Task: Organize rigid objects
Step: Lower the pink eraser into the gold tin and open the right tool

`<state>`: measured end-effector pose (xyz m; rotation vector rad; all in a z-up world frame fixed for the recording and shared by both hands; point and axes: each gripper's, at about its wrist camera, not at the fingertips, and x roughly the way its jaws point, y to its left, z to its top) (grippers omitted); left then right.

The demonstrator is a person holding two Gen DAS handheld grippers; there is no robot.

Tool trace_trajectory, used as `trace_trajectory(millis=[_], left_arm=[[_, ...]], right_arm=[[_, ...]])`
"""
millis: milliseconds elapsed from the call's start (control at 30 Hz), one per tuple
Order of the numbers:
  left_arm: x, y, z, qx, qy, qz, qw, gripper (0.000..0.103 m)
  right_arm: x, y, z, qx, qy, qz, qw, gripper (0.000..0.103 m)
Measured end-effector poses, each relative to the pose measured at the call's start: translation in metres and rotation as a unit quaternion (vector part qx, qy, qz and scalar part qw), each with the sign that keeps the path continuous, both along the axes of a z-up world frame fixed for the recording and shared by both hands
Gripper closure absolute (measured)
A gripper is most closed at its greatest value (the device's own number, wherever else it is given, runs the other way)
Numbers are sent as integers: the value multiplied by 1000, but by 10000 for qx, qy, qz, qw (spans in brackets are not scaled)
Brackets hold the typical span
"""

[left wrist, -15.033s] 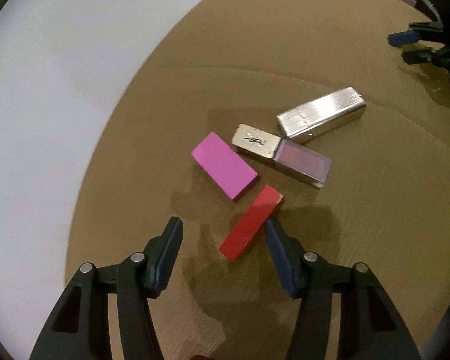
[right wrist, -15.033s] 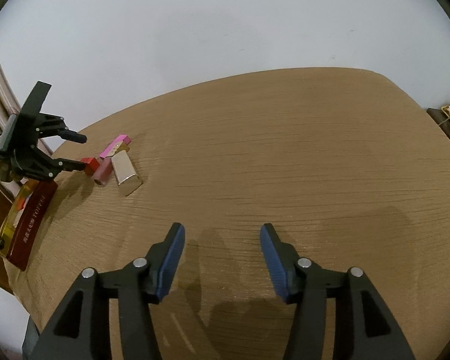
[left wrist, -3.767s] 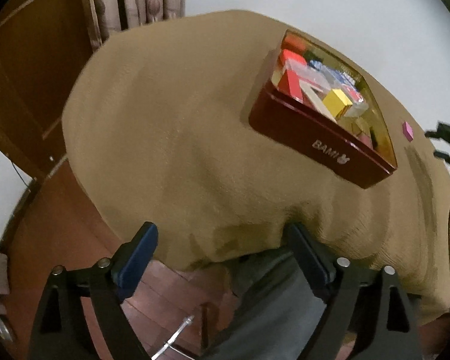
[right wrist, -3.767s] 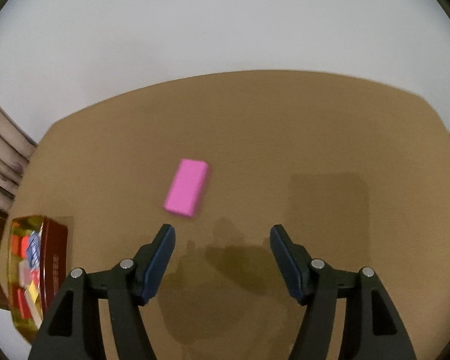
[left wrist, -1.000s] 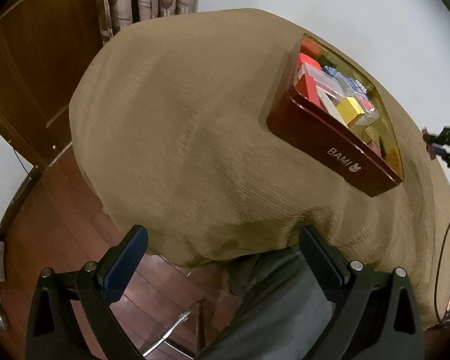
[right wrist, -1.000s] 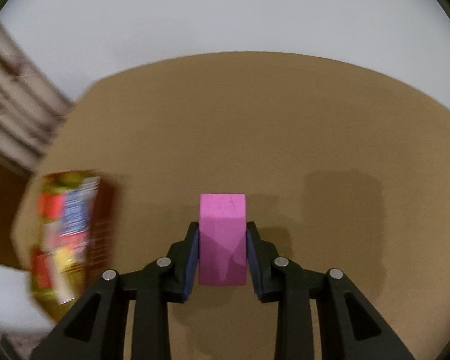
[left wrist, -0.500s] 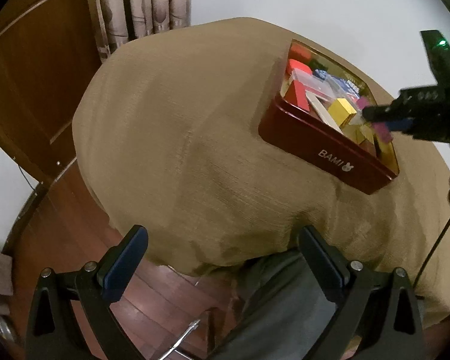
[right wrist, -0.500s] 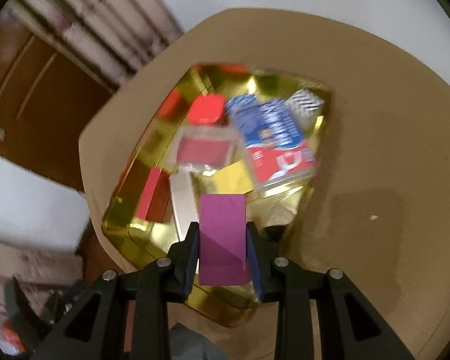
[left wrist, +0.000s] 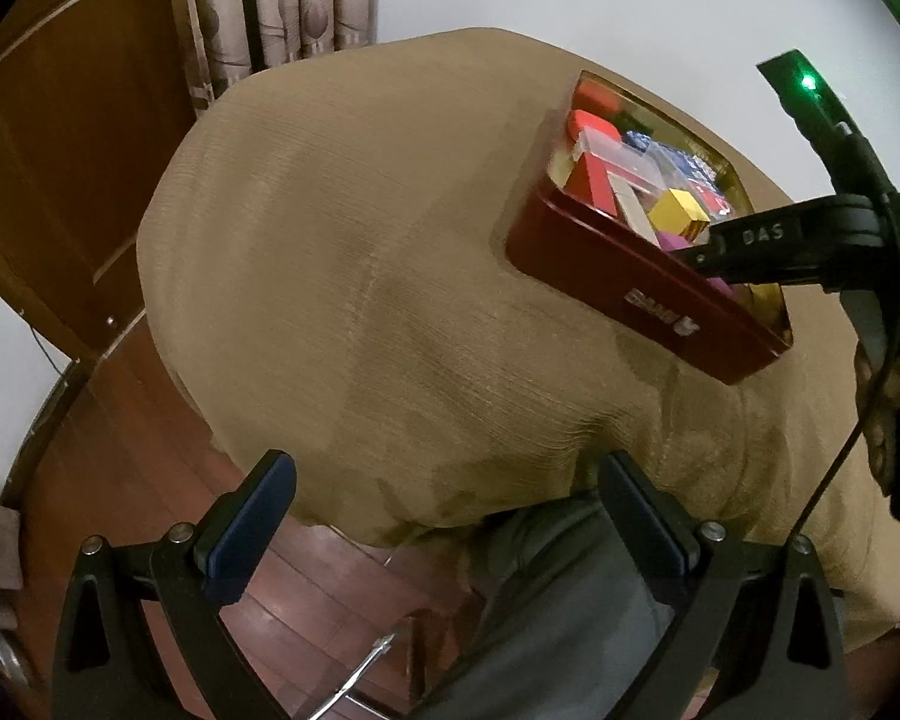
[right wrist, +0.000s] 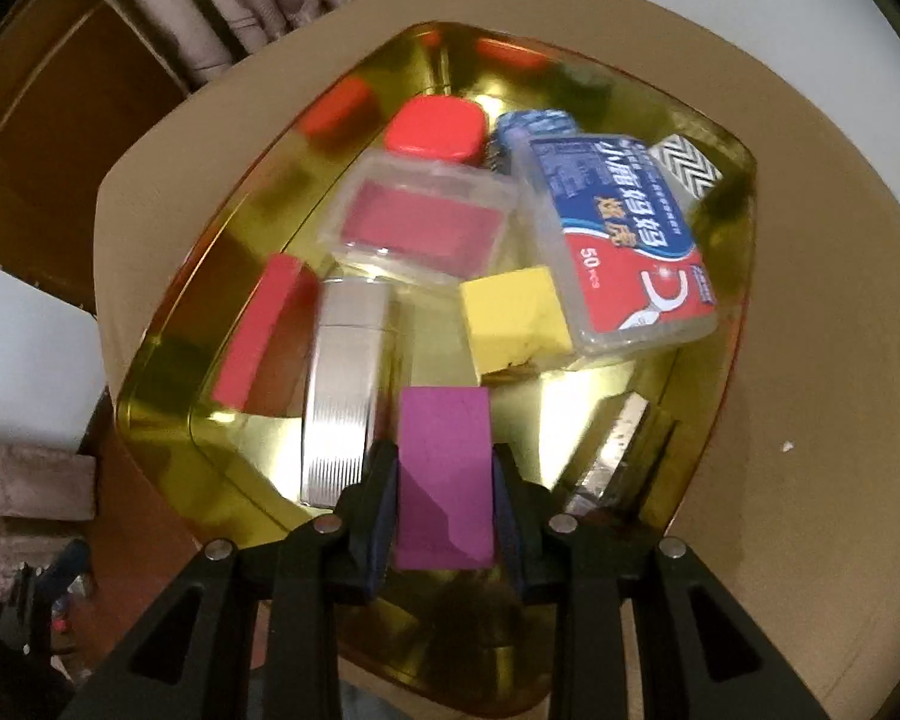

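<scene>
right fingers clamp a purple block, held over the near end of the gold-lined tin beside a silver case. left gripper hangs wide apart off the desk edge.

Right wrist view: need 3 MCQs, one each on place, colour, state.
1. Where is the magenta rectangular block?
A. on the tan tablecloth
B. over the gold-lined red tin
C. on the floor

2. What colour is the cube beside the clear floss-pick box?
A. yellow
B. green
C. white

3. How is the left claw?
A. shut on a block
B. open, holding nothing
C. out of view

Key: B, the tin's gold floor lies all around the block; A, its faces are yellow; B, its fingers stand wide apart, while the right claw clamps the block.
</scene>
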<state>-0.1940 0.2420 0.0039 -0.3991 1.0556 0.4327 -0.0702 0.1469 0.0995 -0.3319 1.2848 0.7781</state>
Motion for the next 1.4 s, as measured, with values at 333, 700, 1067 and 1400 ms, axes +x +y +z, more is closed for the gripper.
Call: trace_trajectory(millis=[333, 700, 1067, 1400], left_arm=[[2, -2, -1, 44, 24, -41, 10000, 4], [2, -3, -2, 16, 64, -17, 10000, 4], [5, -1, -8, -161, 152, 68, 9997, 4], [5, -8, -7, -3, 169, 25, 9999, 4]], right_arm=[[4, -11, 7, 331, -128, -132, 9993, 70], [-33, 24, 63, 1265, -577, 696, 9878, 58], [-22, 17, 47, 667, -638, 860, 9920, 87], [-3, 19, 38, 929, 93, 555, 9941, 88]])
